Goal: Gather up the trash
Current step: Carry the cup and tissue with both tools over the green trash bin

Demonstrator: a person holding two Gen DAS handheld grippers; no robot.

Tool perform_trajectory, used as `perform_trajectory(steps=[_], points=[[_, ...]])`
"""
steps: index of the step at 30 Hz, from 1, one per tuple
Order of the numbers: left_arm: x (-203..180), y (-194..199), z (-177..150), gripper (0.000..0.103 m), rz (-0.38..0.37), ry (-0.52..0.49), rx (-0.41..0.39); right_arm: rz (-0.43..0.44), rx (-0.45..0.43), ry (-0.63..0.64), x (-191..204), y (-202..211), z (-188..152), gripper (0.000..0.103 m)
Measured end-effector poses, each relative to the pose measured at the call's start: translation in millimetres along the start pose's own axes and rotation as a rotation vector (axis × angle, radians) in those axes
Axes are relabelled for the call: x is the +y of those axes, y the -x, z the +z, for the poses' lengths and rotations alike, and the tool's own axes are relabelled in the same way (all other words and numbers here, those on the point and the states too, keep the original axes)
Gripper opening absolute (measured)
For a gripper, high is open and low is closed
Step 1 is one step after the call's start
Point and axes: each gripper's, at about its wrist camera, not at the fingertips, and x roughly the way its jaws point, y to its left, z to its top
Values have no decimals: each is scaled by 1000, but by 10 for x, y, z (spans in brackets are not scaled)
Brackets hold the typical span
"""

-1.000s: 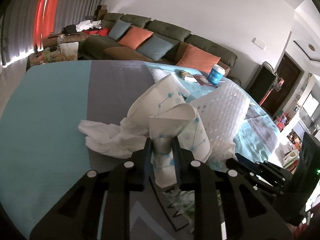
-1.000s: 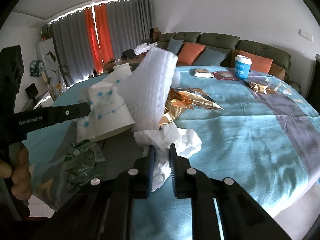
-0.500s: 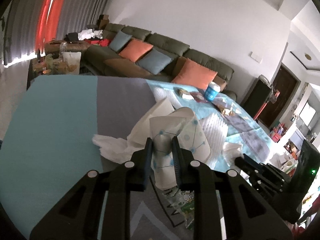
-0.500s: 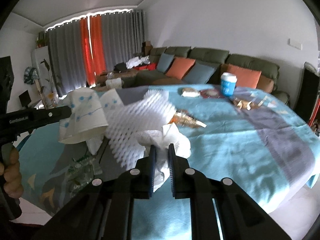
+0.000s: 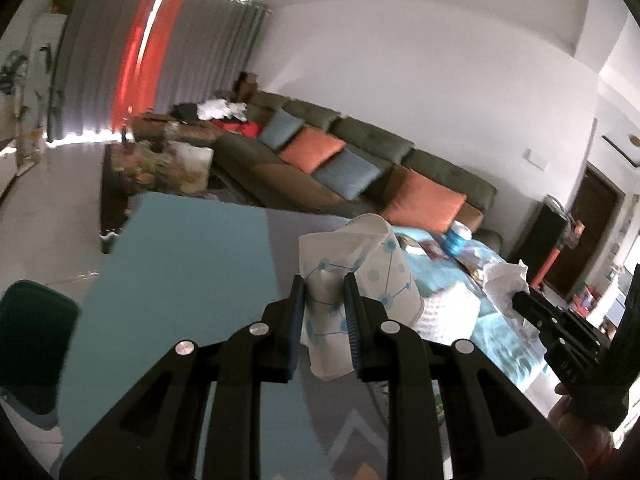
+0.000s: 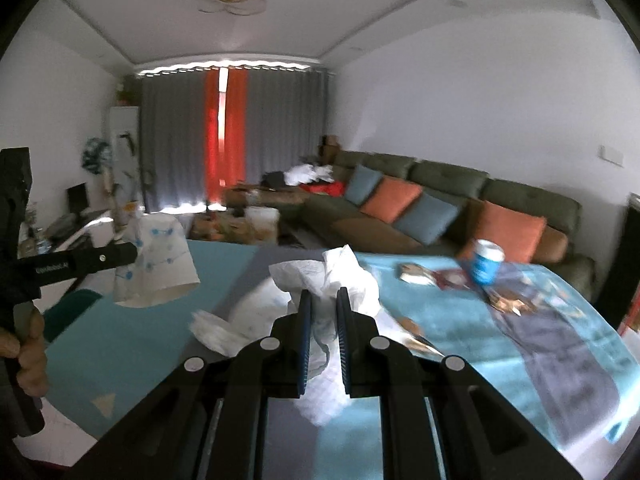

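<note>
A long dark green sofa is set against the white wall at the right of the frame, lined with orange and blue cushions. Grey curtains with a red panel are hung at centre, daylight leaking along their edges. A cluttered low table is seen before them. A dark door is seen at far right.

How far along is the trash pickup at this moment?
Mid-job. In hand: the left gripper is shut on a crushed paper cup, the right gripper on a crumpled tissue, both lifted off the table. Nothing shown as binned yet. Left on the table: white foam netting, a blue cup and wrappers.
</note>
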Motion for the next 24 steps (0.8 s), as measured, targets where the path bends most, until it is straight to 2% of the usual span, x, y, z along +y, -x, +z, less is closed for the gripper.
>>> perform_trajectory(steps=[11, 15, 24], points=[[634, 800, 41, 20, 139, 58, -114, 323, -17, 72, 823, -367, 376, 11], [939, 1119, 28, 20, 219, 88, -150, 437, 8, 89, 1195, -501, 465, 11], [1867, 1938, -82, 20, 468, 182, -206, 667, 80, 127, 2072, -774, 616, 11]])
